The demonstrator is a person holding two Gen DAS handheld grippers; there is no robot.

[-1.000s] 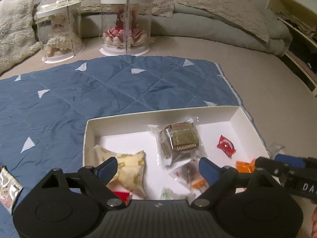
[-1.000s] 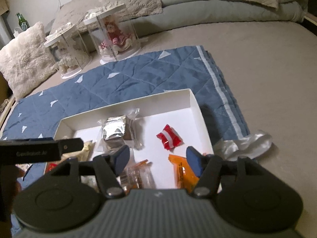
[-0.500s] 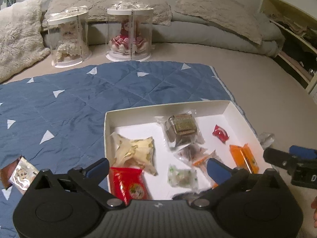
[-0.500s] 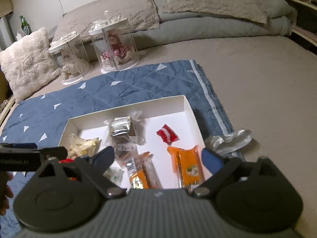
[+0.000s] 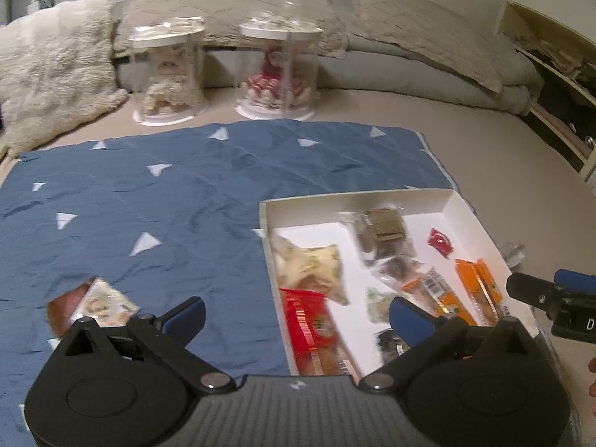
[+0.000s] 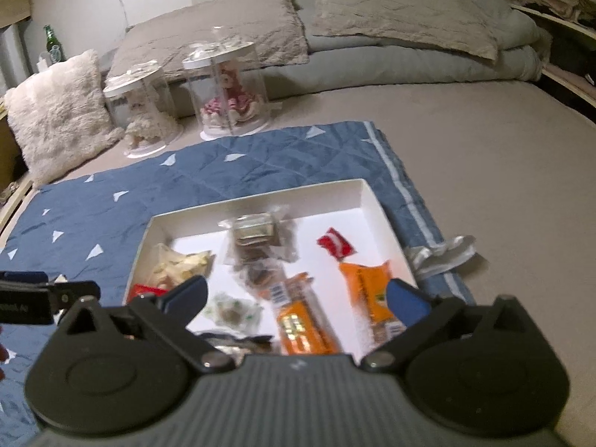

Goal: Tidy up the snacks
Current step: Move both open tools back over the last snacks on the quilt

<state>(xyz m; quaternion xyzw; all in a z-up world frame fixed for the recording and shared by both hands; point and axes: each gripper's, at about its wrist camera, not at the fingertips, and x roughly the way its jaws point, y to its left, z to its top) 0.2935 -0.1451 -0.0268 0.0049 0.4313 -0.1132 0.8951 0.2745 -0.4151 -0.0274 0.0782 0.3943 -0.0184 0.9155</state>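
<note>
Each gripper, left gripper (image 5: 296, 314) and right gripper (image 6: 296, 296), has a ribbed grey body, black linkage arms with silver screws, and blue fingers (image 5: 404, 316).

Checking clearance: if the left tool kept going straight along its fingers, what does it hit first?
Probably the blue quilt, close to the left wall of the white tray. The left tool is open and empty; depth is hard to judge, so the tray edge is possible.

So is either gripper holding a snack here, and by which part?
Nothing is held. The left gripper and right gripper both stand open and empty above the white box.

Two doll cases (image 5: 165, 74), one white box (image 5: 357, 201)
</note>
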